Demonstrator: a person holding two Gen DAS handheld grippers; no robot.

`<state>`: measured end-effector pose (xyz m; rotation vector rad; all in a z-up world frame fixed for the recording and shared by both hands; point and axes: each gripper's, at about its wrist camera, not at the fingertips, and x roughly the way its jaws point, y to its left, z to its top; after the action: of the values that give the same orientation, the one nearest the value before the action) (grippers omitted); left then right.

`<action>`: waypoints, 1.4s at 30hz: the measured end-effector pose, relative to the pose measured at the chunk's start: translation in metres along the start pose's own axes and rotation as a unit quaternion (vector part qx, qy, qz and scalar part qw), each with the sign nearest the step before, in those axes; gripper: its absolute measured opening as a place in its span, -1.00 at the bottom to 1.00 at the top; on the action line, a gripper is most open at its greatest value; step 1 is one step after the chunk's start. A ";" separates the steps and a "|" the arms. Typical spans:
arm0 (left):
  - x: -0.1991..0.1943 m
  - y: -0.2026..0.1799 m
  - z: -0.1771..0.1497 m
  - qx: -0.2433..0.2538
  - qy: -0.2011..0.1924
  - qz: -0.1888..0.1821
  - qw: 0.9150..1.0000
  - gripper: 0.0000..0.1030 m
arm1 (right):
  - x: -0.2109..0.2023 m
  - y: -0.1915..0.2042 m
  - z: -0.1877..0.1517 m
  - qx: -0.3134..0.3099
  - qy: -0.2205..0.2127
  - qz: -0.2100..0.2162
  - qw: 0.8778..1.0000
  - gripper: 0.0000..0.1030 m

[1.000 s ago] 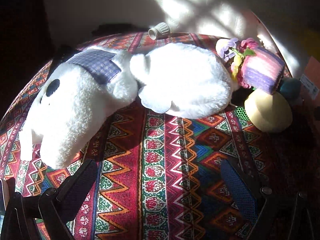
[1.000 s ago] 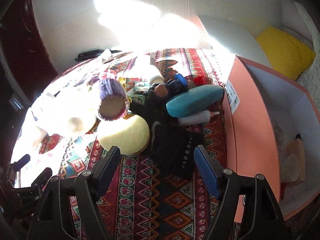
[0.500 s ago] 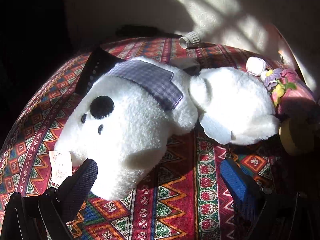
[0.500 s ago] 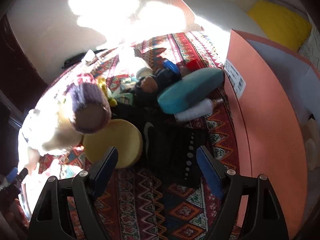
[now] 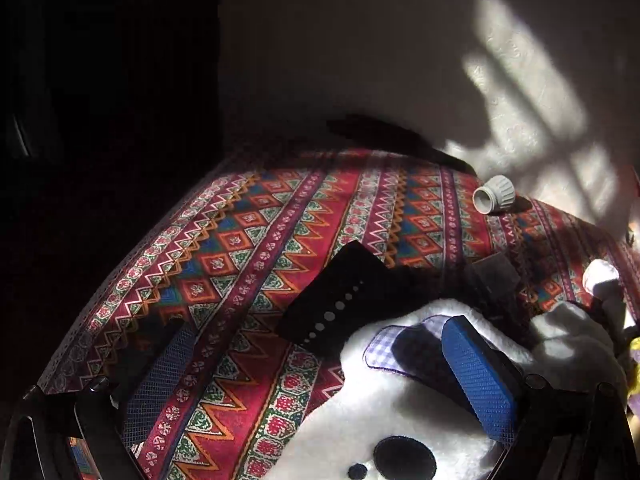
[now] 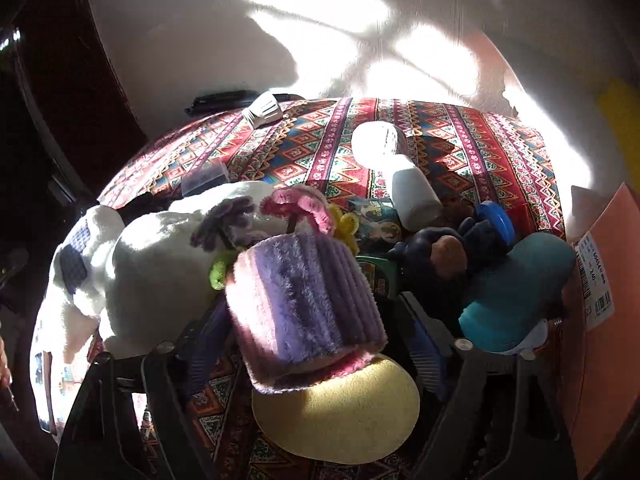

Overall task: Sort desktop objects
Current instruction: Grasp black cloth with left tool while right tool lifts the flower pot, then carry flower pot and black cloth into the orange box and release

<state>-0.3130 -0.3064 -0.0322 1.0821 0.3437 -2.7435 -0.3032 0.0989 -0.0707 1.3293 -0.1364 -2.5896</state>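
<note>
Right tongs point(image 6: 316, 344) now straddle the plush pot point(image 6: 304, 304), jaws wide

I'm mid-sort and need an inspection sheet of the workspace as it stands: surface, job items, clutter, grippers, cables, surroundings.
Surface: red patterned woven cloth, sunlit in patches.
Job's things: white plush dog; purple-pink plush flower pot on its side; yellow round sponge; teal oblong case; white plastic bottle.
Clutter: black perforated strap; grey ribbed cap; dark plush figure.
Grippers: left gripper open, one finger over the dog; right gripper open, jaws either side of the flower pot.
Cables: nothing seen.
Surroundings: pale wall; orange cardboard box at right.
</note>
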 end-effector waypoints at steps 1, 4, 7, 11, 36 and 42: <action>0.015 0.010 0.006 -0.011 0.012 -0.008 1.000 0.98 | -0.001 -0.003 -0.001 0.010 0.003 0.006 1.000 0.29; 0.056 0.025 0.007 -0.034 0.043 -0.023 0.998 0.98 | -0.009 -0.010 -0.001 0.034 -0.004 0.020 0.999 0.28; 0.097 0.031 0.002 -0.064 0.091 -0.072 0.991 0.98 | -0.014 -0.010 -0.001 0.025 -0.009 0.012 1.000 0.28; 0.132 0.032 -0.008 -0.125 0.119 -0.170 0.970 0.87 | -0.012 -0.010 -0.003 0.027 0.000 0.019 0.999 0.29; -0.187 -0.054 -0.017 -0.048 -0.123 -0.165 0.977 -0.89 | -0.147 0.017 -0.008 0.048 -0.153 0.034 0.986 0.28; -0.243 -0.112 -0.046 0.003 -0.138 -0.151 0.979 -0.89 | -0.213 0.031 -0.030 0.049 -0.216 0.031 0.975 0.28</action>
<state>-0.1350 -0.1683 0.1189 0.6816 0.4934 -3.1107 -0.1534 0.1208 0.0857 0.7514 -0.3744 -2.8067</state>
